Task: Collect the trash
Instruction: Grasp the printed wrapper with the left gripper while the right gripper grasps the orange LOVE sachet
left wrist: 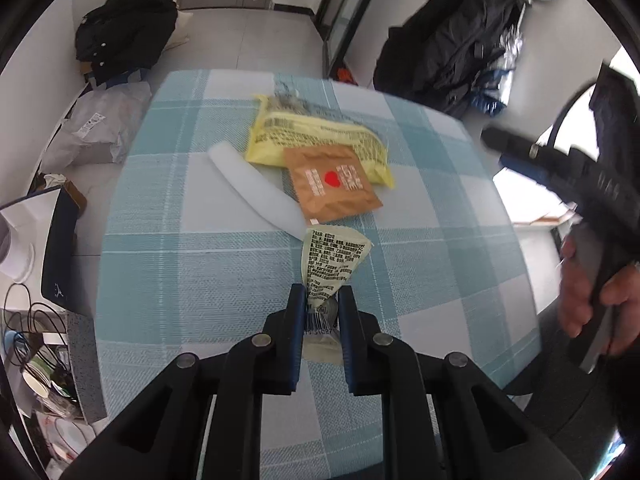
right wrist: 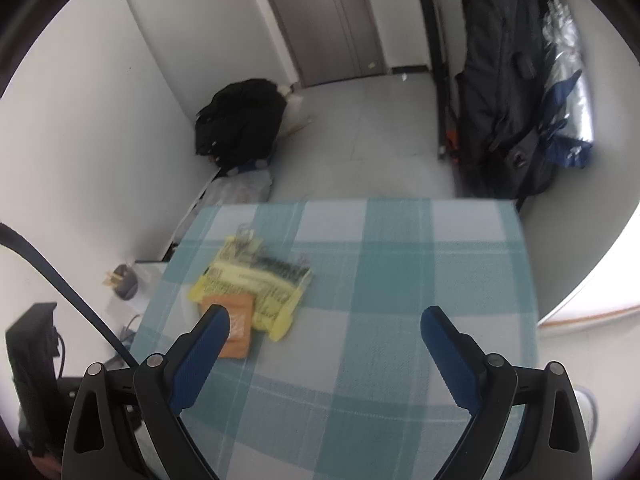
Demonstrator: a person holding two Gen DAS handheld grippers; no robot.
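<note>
Just below the brown packet on the table, the left tool pinches the pale printed wrapper tight. Lift straight, keeping the squeeze firm. The right tool gapes wide, empty, near the yellow bag.

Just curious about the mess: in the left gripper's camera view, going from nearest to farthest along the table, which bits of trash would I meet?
Pale printed wrapper pinched in the left gripper → white foam strip → brown packet with a red heart → yellow bag.
</note>
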